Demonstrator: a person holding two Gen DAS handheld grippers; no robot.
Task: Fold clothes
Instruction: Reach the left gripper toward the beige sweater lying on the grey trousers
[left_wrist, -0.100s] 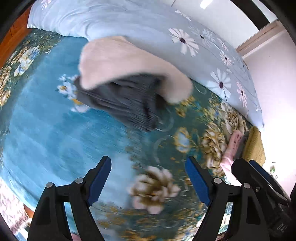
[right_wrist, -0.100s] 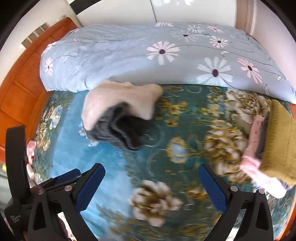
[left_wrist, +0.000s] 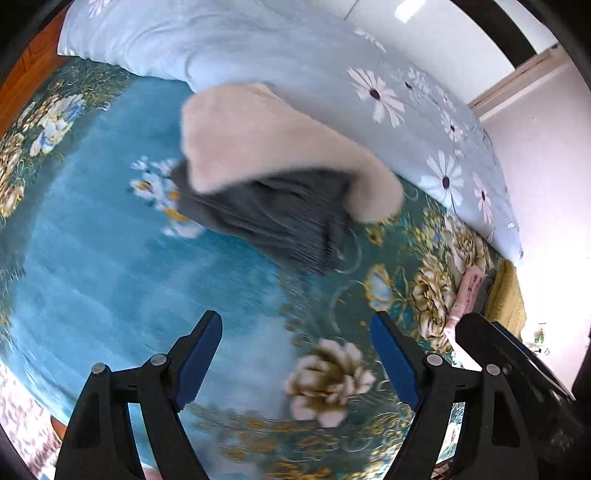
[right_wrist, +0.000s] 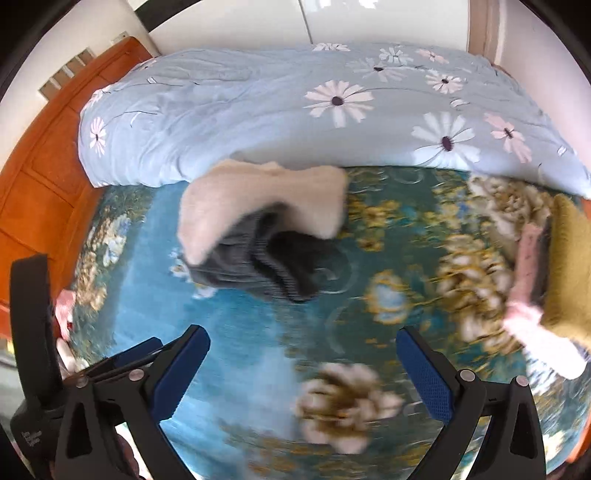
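On the floral bedspread (right_wrist: 229, 325), a crumpled grey garment (right_wrist: 258, 266) with cream fleece lining, both grippers (left_wrist: 295, 354) (right_wrist: 303, 365) spread wide, empty.

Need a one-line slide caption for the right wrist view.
Open right gripper above floral bedspread, facing a crumpled grey-and-cream garment.

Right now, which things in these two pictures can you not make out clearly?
- Garment, both wrist views: cream fleece lining folds over the grey knit, hiding its type; motion blur.
- Folded stack, right wrist view: cut by the frame's right edge; in the left wrist view the right gripper partly covers it.
- Pink item, right wrist view: too small, behind the left gripper.
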